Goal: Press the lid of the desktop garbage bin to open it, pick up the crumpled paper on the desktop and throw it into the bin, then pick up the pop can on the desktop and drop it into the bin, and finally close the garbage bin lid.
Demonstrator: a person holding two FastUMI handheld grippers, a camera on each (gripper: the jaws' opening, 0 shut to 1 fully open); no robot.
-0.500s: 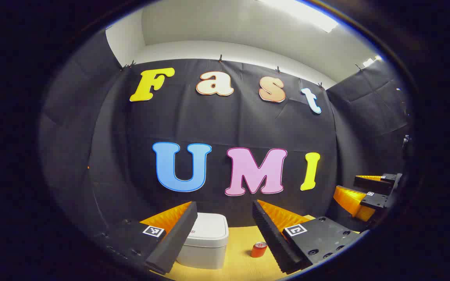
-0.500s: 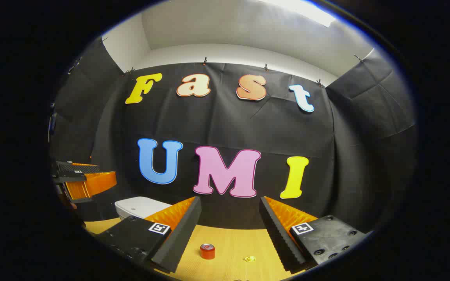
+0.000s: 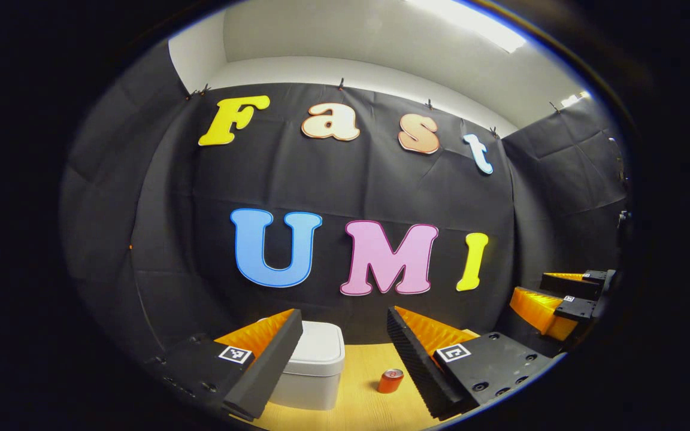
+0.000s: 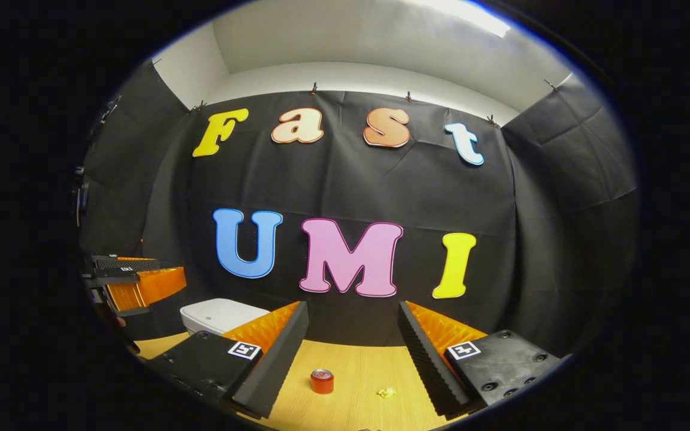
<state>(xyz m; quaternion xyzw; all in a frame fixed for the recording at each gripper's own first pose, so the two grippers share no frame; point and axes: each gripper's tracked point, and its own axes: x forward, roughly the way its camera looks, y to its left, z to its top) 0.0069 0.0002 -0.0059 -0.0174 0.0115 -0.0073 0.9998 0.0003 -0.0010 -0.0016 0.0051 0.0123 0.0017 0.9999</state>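
Both grippers hung above the wooden desktop [image 4: 357, 371], left gripper [image 3: 345, 335] spread wide, right gripper [image 4: 354, 329] wide too, nothing held. White garbage bin [image 3: 315, 365] sat lid-down, pop can [image 4: 321, 381] upright just right of it, crumpled paper [image 4: 386, 392] near the can.

A small recording booth, not a lived-in room. Black cloth [image 3: 351, 185] pinned up with clips forms the wall ahead of the tongs and wraps round both sides. Above it are plain white walls [image 4: 345, 78] and a ceiling light [image 3: 471, 24]. Below the tongs lies a pale wooden desktop [image 4: 357, 374].
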